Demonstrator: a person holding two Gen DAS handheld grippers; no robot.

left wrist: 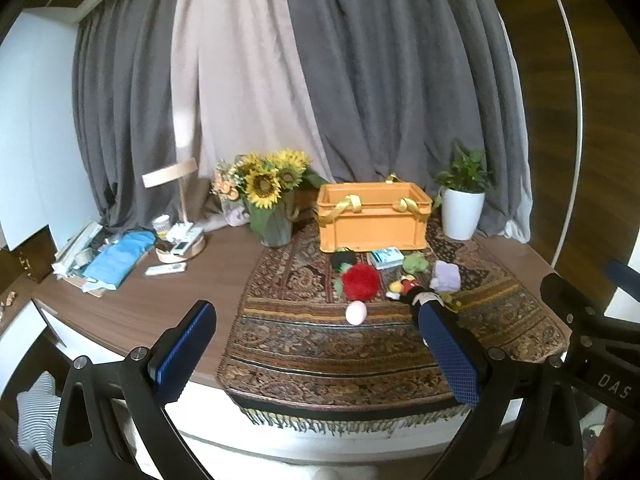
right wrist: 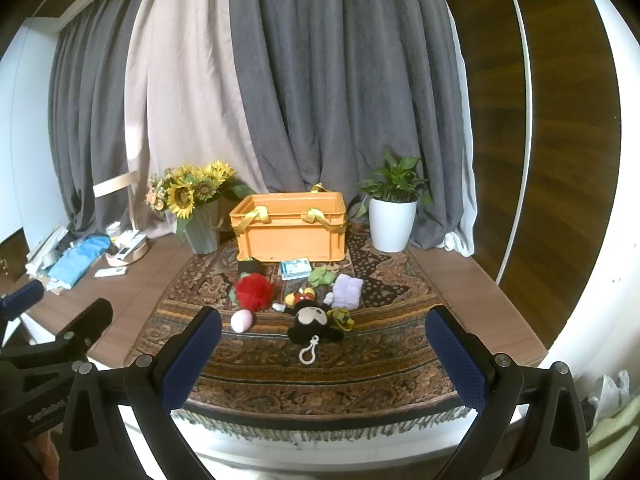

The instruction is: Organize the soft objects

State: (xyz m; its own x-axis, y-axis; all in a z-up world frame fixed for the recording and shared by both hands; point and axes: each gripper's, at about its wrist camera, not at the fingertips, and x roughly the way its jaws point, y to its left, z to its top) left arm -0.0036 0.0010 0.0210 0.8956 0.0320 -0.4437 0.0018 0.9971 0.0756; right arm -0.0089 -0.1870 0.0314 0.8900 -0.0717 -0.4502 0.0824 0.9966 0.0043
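Both claws, left gripper (left wrist: 316,354) and right gripper (right wrist: 326,356), seen fully released, nothing grasped. Pre-grasp step judged. Black plush (right wrist: 314,320) pickup, orange crate (right wrist: 290,226) drop needed next.

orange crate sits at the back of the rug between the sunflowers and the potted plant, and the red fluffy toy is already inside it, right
Not quite. The orange crate does sit at the back of the rug, between the sunflowers and the potted plant, but the red fluffy toy is not inside it. It lies on the rug in front of the crate, as the right wrist view shows.
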